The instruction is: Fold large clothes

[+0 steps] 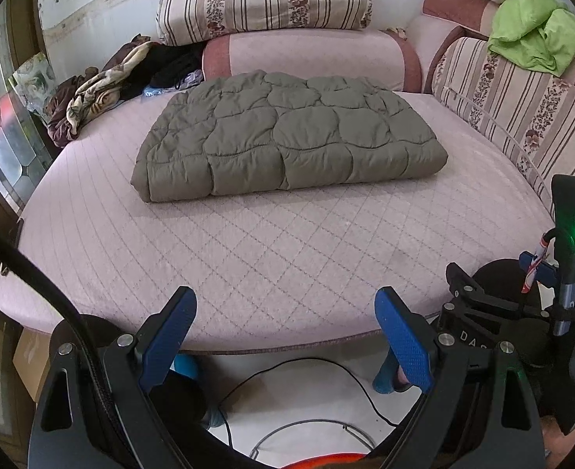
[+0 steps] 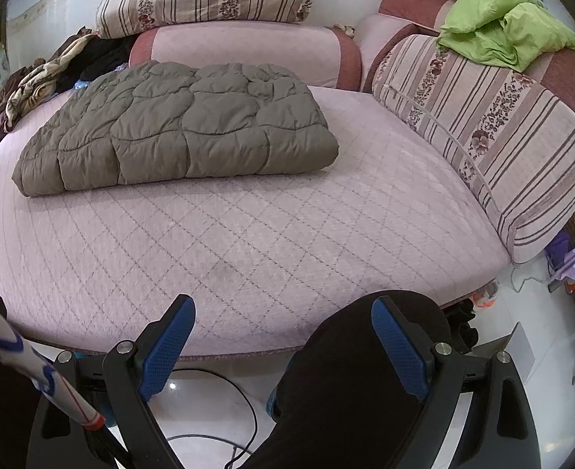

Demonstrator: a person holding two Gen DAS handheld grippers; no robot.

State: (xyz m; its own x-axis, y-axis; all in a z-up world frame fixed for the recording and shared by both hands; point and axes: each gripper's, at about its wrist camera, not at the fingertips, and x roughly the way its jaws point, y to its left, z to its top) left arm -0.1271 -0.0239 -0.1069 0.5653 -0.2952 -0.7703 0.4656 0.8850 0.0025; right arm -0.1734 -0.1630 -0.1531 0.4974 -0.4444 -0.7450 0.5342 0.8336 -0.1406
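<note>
An olive-green quilted puffer garment (image 1: 287, 136) lies folded into a thick rectangle on the pink quilted sofa seat (image 1: 268, 265). It also shows in the right wrist view (image 2: 178, 129), toward the seat's back left. My left gripper (image 1: 285, 301) is open and empty, held back at the seat's front edge, well short of the garment. My right gripper (image 2: 283, 308) is open and empty, also at the front edge. Part of the right gripper's body (image 1: 522, 293) shows at the right of the left wrist view.
Striped floral cushions (image 1: 264, 0) stand along the back and right side (image 2: 490, 129). A lime-green garment (image 2: 506, 35) lies on the right backrest. A pile of brown and dark clothes (image 1: 104, 82) sits at the seat's back left. Cables (image 1: 307, 371) run over the white floor below.
</note>
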